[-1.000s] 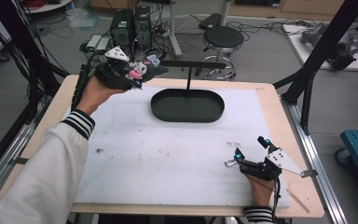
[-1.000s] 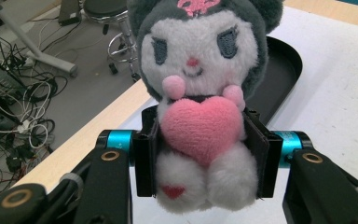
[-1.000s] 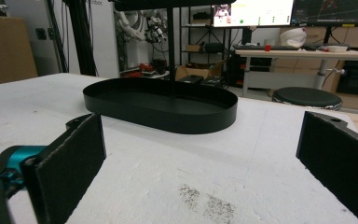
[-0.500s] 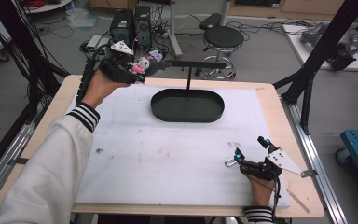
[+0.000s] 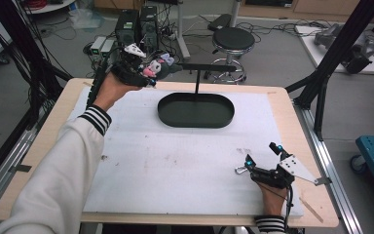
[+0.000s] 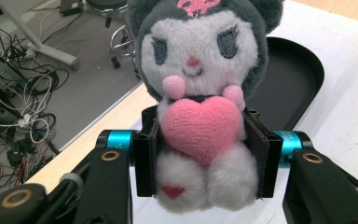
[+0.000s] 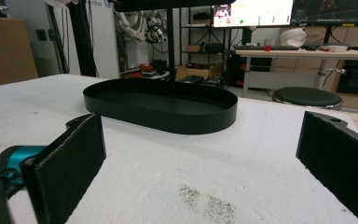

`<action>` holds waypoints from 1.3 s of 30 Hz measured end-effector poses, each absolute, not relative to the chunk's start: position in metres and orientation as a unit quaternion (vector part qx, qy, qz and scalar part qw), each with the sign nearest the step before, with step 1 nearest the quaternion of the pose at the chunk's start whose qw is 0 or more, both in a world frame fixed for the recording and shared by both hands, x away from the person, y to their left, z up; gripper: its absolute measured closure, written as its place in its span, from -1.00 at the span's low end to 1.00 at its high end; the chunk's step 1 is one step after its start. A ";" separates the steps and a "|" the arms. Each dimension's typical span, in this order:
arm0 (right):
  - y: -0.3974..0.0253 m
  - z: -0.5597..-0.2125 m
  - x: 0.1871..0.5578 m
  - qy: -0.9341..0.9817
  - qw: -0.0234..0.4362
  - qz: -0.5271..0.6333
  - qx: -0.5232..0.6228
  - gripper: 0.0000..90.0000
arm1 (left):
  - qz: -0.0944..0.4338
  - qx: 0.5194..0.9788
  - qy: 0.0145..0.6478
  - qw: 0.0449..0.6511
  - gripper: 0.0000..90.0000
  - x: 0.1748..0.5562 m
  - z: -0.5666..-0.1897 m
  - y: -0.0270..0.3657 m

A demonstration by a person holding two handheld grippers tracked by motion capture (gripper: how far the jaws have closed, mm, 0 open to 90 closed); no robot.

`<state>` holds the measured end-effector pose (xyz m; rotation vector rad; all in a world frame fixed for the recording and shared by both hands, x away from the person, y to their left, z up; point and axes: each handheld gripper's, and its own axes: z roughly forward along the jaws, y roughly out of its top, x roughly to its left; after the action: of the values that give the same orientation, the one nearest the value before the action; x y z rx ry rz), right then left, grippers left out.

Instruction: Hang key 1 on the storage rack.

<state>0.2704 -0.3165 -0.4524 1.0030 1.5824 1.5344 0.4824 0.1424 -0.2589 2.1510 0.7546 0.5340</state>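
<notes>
Your left gripper (image 5: 148,73) sits at the table's 11 o'clock corner, raised above the far left edge, and its jaws are clamped on the plush toy (image 6: 200,107). In the left gripper view the two black pads press the toy's waist from either side, just behind the pink heart it hugs; the head stands upright above the jaws and the feet hang below them. The grip looks square and snug, so I'd judge the toy won't slip on the way over.

What matters for the coming move is the black oval tray (image 5: 196,110). It lies at about 4 o'clock from the toy in the high view, near but clearly apart, with its long axis running left to right across the white foam mat (image 5: 175,165). A thin black post (image 5: 196,80) rises from the tray's far rim and carries a horizontal bar at about the toy's height, pointing toward your left gripper. If the tray is where the toy goes, come in from the near side or low under that bar; that is a judgement.

Your right gripper (image 5: 260,165) rests on the mat at 5 o'clock, well apart from the tray, its jaws spread wide and holding nothing. Your left hand is much the nearer one.
</notes>
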 end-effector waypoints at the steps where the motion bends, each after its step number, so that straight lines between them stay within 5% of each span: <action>1: -0.317 -0.452 0.270 0.612 0.352 0.593 0.388 -0.99 | 0.210 0.846 0.296 0.389 0.21 0.483 -0.259 0.142; 39: -0.317 -0.452 0.270 0.611 0.348 0.595 0.391 -0.99 | 0.220 0.838 0.308 0.394 0.20 0.507 -0.262 0.123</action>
<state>0.2702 -0.3170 -0.4523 1.0131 1.5829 1.5414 0.5075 0.1227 -0.2620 2.1250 0.7825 0.5582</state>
